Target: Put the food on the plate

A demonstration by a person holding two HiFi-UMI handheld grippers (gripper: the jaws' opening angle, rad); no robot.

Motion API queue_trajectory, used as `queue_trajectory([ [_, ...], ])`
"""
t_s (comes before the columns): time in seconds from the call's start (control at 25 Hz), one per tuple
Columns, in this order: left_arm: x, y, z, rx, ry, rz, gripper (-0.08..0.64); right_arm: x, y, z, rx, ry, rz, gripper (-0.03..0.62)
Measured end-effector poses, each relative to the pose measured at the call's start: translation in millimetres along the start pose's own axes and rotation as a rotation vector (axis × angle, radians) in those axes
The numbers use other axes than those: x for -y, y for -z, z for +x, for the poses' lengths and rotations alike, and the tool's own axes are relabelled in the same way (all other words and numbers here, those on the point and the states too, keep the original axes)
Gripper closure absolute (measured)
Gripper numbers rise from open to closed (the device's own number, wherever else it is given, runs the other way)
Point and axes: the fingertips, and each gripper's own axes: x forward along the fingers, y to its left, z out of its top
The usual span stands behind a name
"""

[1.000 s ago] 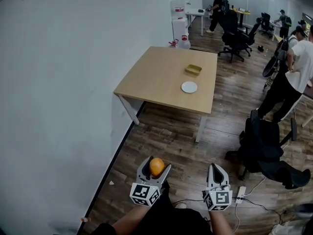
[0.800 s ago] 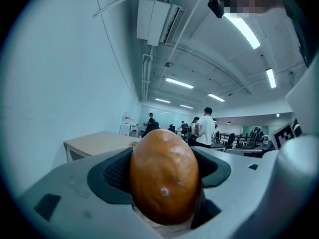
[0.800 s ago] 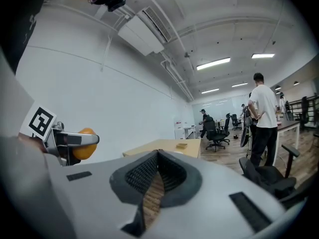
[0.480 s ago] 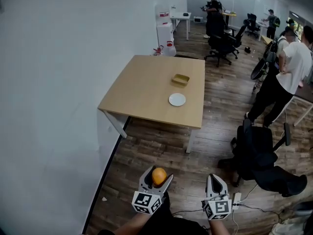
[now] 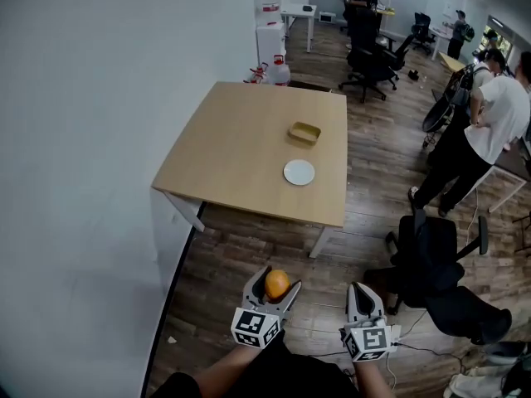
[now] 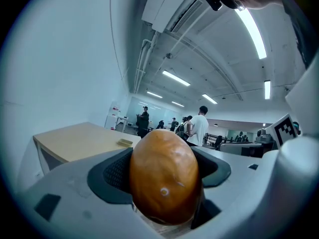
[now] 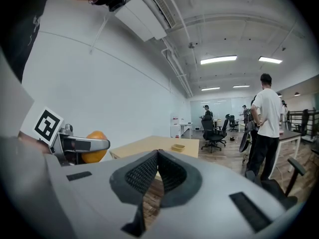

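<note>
My left gripper (image 5: 275,286) is shut on an orange fruit (image 5: 276,283), held low over the wooden floor well short of the table. In the left gripper view the orange fruit (image 6: 164,176) fills the space between the pads. My right gripper (image 5: 362,300) is shut with nothing between its jaws, to the right of the left one; its own view shows the gripper (image 7: 157,176) closed. A small white plate (image 5: 299,172) lies on the light wooden table (image 5: 241,160) ahead, with a shallow yellow tray (image 5: 304,131) just beyond it.
A white wall runs along the left. A black office chair (image 5: 431,255) stands to the right of my path, with cables on the floor by it. A person in a white shirt (image 5: 485,127) stands at the right. A water dispenser (image 5: 268,31) and more chairs are behind the table.
The table and plate have come nearer and shifted left in the head view. Both grippers keep their hold and stance.
</note>
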Motion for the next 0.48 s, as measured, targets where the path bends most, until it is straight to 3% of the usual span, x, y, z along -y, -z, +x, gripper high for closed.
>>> queue_trajectory([
  [0.32,-48.8,-24.0,44.6,0.017,0.075,-0.027,0.223,-9.5,-24.2,74.9,-0.002,0.020,-0.027,0.532],
  [0.48,-68.2,-33.8,61.0,0.027,0.117,-0.009,0.223,-13.0,-20.8,98.7,-0.003,0.064,0.007,0.532],
])
